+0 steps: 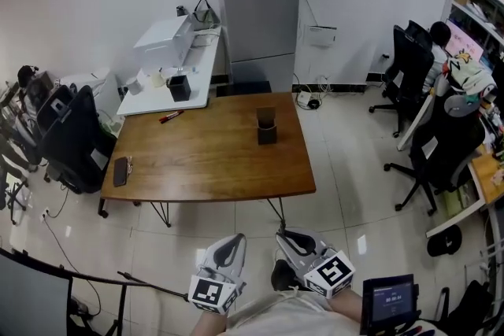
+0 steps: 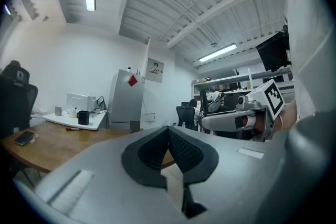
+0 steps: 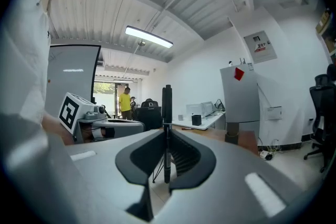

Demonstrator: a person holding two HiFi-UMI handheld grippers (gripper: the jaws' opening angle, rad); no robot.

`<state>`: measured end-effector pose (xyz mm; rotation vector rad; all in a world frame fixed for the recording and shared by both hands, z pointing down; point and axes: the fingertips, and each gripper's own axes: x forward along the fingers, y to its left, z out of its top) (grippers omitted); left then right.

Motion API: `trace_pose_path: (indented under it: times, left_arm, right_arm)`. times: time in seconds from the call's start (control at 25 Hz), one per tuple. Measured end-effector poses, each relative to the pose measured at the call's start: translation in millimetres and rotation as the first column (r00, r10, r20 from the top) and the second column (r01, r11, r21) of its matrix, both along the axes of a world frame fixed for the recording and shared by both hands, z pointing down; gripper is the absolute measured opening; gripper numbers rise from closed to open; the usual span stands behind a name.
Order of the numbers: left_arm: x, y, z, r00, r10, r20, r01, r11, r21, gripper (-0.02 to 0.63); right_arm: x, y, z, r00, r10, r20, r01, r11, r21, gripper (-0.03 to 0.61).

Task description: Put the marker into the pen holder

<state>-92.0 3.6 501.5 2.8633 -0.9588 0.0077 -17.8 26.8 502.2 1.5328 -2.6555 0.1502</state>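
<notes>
Tiled floor lies between the person and the wooden desk, and both grippers hang low over it, well short of the desk's near edge. The right hand-held gripper is clamped on the marker, a slim black one that stands upright between the pads and rises above the jaw tips. The left hand-held gripper has its jaws together with nothing between them.

The pen holder, a dark open box, stands on the far right part of the desk, well apart from the marker. Bare wood runs from the near edge to it. A dark phone lies near the desk's left end, away from that path. Behind the wooden desk, a white desk carries a white printer, a black cup and a red pen at its front edge. A grey fridge with a red diamond sticker stands against the back wall, just beyond the pen holder. Black office chairs crowd the right side, where a person sits, and another black chair stands at the desk's left.

Counted: two grippers, one marker in the grip, one red pen, one pen holder, one phone, one cup, one printer, one fridge, two desks, and two black chairs on the right.
</notes>
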Motion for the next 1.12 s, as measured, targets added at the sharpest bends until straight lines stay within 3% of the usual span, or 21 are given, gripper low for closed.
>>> trace_pose_path:
  times: [0.24,0.44,0.68,0.92,1.12]
  left_arm:
    - [76.2,-118.1,-16.7,1.000,0.000,0.013,-0.001,1.000,0.031,0.015]
    - [115.4,-185.0,-24.2,1.000,-0.004,0.020,0.004,0.999,0.037,0.015]
    - [130.6,-225.0,-20.7,0.999,-0.017,0.028,0.016,0.999,0.045,0.015]
    - [136.3,-262.7,-18.6,0.999,-0.010,0.033,0.010,1.000,0.007,0.015]
    - [147.0,-296.4,-18.9,0.998,0.046,0.032,-0.047,0.999,0.006,0.015]
  right_arm:
    - [66.1,-117.2,-18.4,0.999,-0.040,-0.004,0.040,0.999,0.007,0.031]
    - [108.7,-190.0,-24.2,1.000,-0.027,0.004,0.027,0.999,0.018,0.031]
    - [140.6,-233.4,-35.5,1.000,0.018,0.011,-0.019,0.997,0.073,0.032]
    - [147.4,-267.4,-28.3,1.000,0.028,0.014,-0.029,0.998,0.047,0.032]
    - [152.3,-297.6,-25.5,0.998,0.057,0.009,-0.057,0.998,0.024,0.031]
